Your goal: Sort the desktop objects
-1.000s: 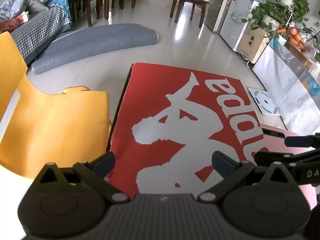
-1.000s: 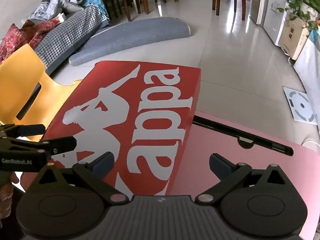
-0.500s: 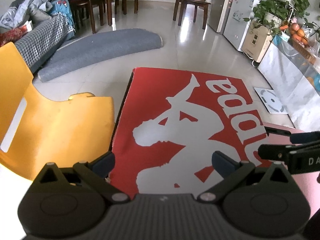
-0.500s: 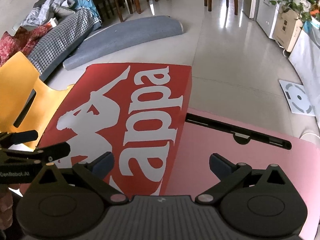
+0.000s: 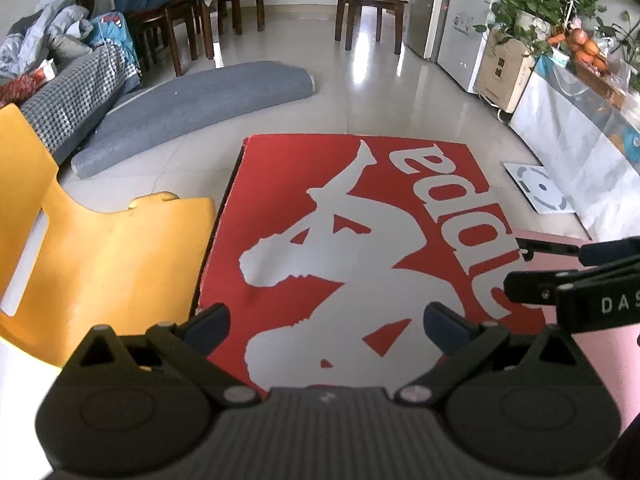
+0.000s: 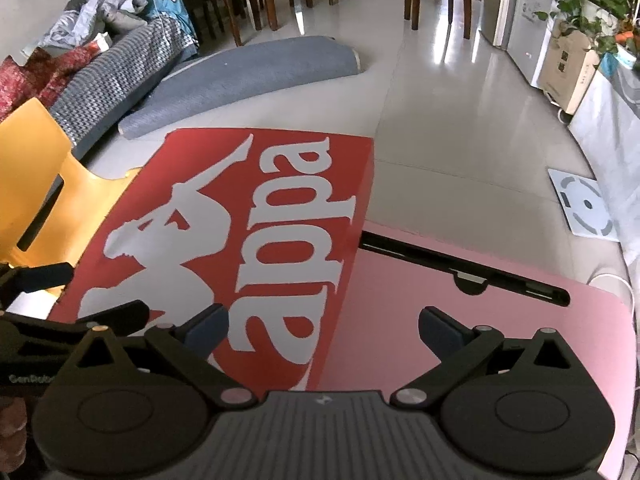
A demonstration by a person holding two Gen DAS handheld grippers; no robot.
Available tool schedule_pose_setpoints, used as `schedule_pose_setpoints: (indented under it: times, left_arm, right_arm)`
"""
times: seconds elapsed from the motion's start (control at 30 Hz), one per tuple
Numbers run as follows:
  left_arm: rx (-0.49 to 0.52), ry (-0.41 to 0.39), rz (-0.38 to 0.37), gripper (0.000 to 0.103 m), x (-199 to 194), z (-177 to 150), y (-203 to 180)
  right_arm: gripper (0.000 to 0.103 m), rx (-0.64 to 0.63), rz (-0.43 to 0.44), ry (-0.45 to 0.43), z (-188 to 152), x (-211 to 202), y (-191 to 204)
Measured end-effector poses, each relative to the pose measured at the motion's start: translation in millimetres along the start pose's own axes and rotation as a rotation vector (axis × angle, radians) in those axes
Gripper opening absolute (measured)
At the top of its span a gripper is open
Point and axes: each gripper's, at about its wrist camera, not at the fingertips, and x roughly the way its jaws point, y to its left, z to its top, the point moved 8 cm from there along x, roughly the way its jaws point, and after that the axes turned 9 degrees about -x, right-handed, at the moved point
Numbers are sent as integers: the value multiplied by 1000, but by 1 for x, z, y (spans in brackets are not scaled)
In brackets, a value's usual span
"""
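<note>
Red box: the flat red box point(image 5: 360, 240) with a white figure and white lettering lies on the left part of your pink desktop point(image 6: 480, 340), its left edge just beside the yellow chair point(image 5: 104, 240).
Long axis: the box runs lengthwise away from you, from the near edge under your grippers toward the tiled floor point(image 6: 460, 120) beyond; in the right wrist view it slants a little to the right as it goes away.
Which way it points: the lettering runs along the long axis, along the box's right side; the figure's raised arm points to the far end.
Left gripper: your left gripper point(image 5: 326, 322) hangs over the near end of the box, on the white figure; its jaws stand wide apart with nothing between them. I cannot tell whether it touches the lid.
Right gripper: your right gripper point(image 6: 324, 326) sits over the box's right edge, one finger above the lettering and the other above bare pink surface; it too is spread wide and holds nothing.
Desktop slot: a black slot point(image 6: 460, 272) runs across the far part of the pink top, starting at the box's right edge.
Beyond: a grey rolled mat point(image 5: 192, 104) lies on the floor well past the box's far end.
</note>
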Motion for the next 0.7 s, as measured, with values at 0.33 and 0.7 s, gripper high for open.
schedule_pose_setpoints:
  times: [0.33, 0.7]
  left_arm:
    - [54, -41, -9, 103, -10, 2, -11]
    - [47, -38, -3, 103, -13, 2, -13]
  right_arm:
    - [102, 6, -19, 2, -2, 0, -5]
    - [102, 18, -40, 2, -1, 1, -10]
